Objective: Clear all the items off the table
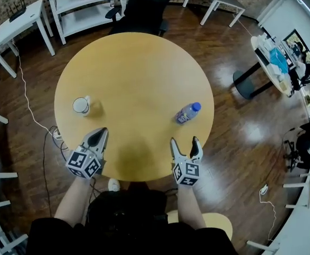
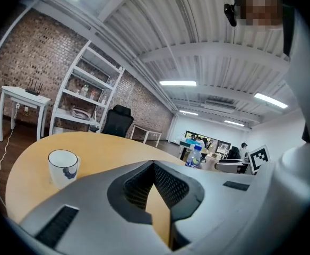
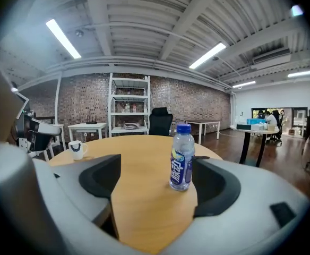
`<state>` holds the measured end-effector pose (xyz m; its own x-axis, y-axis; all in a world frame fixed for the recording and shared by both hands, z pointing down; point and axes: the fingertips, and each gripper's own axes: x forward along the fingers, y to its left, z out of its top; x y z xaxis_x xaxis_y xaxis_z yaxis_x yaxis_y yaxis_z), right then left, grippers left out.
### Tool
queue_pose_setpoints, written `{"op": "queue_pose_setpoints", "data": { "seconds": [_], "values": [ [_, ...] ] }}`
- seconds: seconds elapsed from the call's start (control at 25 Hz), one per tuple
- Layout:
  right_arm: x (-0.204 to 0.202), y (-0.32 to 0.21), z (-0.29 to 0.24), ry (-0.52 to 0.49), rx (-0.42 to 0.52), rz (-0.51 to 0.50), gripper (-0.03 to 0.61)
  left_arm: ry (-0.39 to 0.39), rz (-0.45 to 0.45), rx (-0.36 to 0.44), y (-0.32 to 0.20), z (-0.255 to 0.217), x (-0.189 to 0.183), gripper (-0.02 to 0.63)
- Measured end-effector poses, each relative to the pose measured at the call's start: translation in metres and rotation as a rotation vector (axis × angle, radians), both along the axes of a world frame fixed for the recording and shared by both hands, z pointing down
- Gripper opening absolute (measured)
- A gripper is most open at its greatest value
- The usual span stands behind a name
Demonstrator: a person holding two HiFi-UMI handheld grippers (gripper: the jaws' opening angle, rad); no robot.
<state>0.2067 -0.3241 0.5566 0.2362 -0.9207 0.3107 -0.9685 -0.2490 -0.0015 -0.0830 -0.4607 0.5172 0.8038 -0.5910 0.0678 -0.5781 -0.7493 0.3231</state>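
Observation:
A round wooden table (image 1: pixel 134 73) carries a white mug (image 1: pixel 81 105) at its left and an upright water bottle with a blue cap (image 1: pixel 187 112) at its right. My left gripper (image 1: pixel 98 137) hovers over the near edge just below the mug, shut and empty. The mug (image 2: pixel 62 167) stands ahead and left of its tips, and the bottle (image 2: pixel 195 156) shows far right. My right gripper (image 1: pixel 184 145) is open over the near right edge, a short way short of the bottle. The bottle (image 3: pixel 181 157) stands ahead between the spread jaws, nearer the right one, untouched. The mug (image 3: pixel 77 149) shows far left.
A black office chair (image 1: pixel 144 4) stands behind the table, with white shelving (image 1: pixel 86 1) and a white side table (image 1: pixel 17 28) at the back left. Another table (image 1: pixel 274 62) with things on it stands at the right. Cables (image 1: pixel 38 121) lie on the floor at the left.

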Motion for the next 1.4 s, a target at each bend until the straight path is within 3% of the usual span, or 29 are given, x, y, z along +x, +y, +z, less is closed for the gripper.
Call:
{"op": "queue_pose_setpoints", "data": {
  "seconds": [0.16, 0.44, 0.52, 0.56, 0.6, 0.84, 1.4],
  "values": [
    [-0.022, 0.021, -0.045, 0.035, 0.078, 0.009, 0.426, 0.035, 0.009, 0.032, 0.004, -0.019, -0.017, 0.002],
    [-0.046, 0.058, -0.114, 0.015, 0.305, 0.039, 0.42, 0.111, 0.054, 0.13, 0.019, -0.062, -0.042, 0.002],
    [-0.056, 0.067, -0.125, 0.022, 0.343, 0.002, 0.258, 0.116, 0.057, 0.143, 0.023, -0.068, -0.05, 0.002],
    [-0.063, 0.072, -0.128, 0.023, 0.354, -0.022, 0.11, 0.118, 0.055, 0.147, 0.025, -0.07, -0.055, 0.002],
    [-0.069, 0.075, -0.129, 0.025, 0.354, -0.041, 0.003, 0.118, 0.054, 0.15, 0.027, -0.072, -0.059, 0.002],
    [-0.086, 0.081, -0.116, 0.043, 0.284, -0.044, 0.003, 0.114, 0.05, 0.151, 0.042, -0.074, -0.076, 0.002],
    [-0.096, 0.068, -0.117, 0.027, 0.296, -0.038, 0.002, 0.124, 0.047, 0.182, 0.048, -0.079, -0.091, 0.002]
  ]
}}
